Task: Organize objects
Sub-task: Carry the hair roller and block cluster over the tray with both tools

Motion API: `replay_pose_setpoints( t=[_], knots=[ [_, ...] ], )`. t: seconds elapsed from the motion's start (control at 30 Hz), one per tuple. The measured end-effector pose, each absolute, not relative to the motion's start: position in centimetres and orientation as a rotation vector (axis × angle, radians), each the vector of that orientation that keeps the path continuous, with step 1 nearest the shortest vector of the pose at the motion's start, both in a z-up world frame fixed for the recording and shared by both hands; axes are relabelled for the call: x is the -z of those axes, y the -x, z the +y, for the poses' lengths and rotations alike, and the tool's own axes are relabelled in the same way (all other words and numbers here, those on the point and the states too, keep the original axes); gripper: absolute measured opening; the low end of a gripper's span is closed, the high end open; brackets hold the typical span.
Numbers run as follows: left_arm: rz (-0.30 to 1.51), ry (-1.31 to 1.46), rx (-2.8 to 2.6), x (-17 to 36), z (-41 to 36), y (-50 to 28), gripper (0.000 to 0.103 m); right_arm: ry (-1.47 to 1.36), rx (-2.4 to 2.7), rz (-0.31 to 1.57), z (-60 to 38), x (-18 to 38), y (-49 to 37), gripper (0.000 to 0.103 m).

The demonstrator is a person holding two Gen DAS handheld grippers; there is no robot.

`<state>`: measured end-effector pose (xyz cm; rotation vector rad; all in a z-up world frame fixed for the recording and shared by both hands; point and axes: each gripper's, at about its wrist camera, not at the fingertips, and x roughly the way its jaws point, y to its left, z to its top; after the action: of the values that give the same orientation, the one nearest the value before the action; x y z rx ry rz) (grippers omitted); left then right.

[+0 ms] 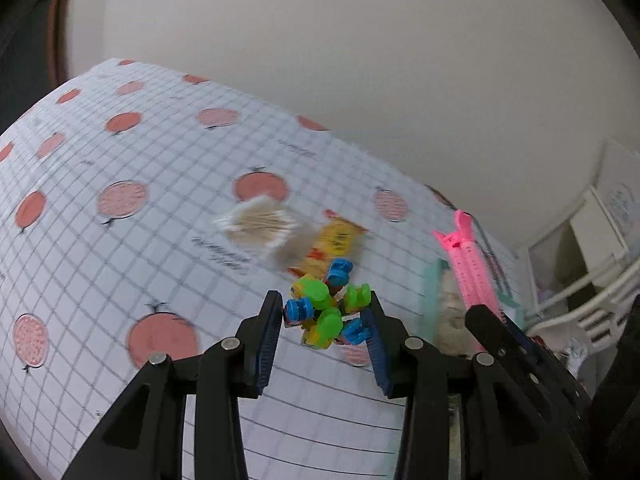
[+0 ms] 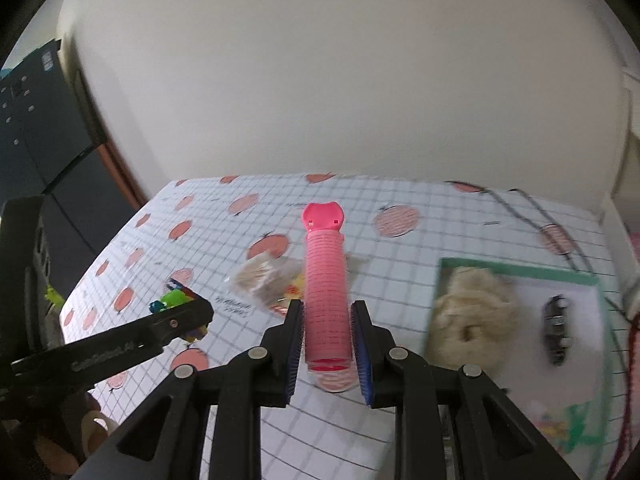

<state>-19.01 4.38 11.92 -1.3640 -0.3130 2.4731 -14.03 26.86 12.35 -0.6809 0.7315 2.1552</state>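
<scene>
Right tongs (image 2: 326,334) level, seemingly clamping pink clip (image 2: 325,280).

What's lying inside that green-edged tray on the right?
In the green-edged tray lie a fluffy beige scrunchie and a small dark clip. Near its front corner is a colourful blur I cannot identify. Anything under the scrunchie is hidden.
</scene>
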Motion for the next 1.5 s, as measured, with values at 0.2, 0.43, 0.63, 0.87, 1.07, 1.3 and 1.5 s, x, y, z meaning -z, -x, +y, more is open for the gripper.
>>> replay_pose_setpoints(
  t=[0.2,0.43,0.63,0.87,1.07,1.3,1.5],
  knots=[
    [-0.231,1.307,-2.422,-13.3,9.0,18.4,0.042,0.675,-2.063,0.733,28.2,-12.9,10.0,0.026],
    [-0.157,1.272,-2.35,-13.8,13.6,17.6,0.042,0.671,-1.976,0.748,29.5,-13.1,5.6,0.026],
    [-0.102,1.268,-2.295,-13.1,17.0,17.0,0.042,0.666,-1.922,0.76,30.2,-12.6,2.6,0.026],
    [-0.034,1.281,-2.223,-11.2,20.4,16.4,0.042,0.7,-1.826,0.795,31.5,-10.4,-0.5,0.026],
    [0.003,1.31,-2.184,-9.0,22.0,16.6,0.042,0.724,-1.755,0.838,32.6,-8.4,-2.4,0.026],
    [0.049,1.383,-2.172,-6.5,22.3,17.3,0.042,0.778,-1.709,0.862,33.1,-5.8,-3.0,0.026],
    [0.098,1.415,-2.163,-5.4,22.5,17.3,0.042,0.807,-1.674,0.894,33.2,-4.0,-3.6,0.026]
  ],
)
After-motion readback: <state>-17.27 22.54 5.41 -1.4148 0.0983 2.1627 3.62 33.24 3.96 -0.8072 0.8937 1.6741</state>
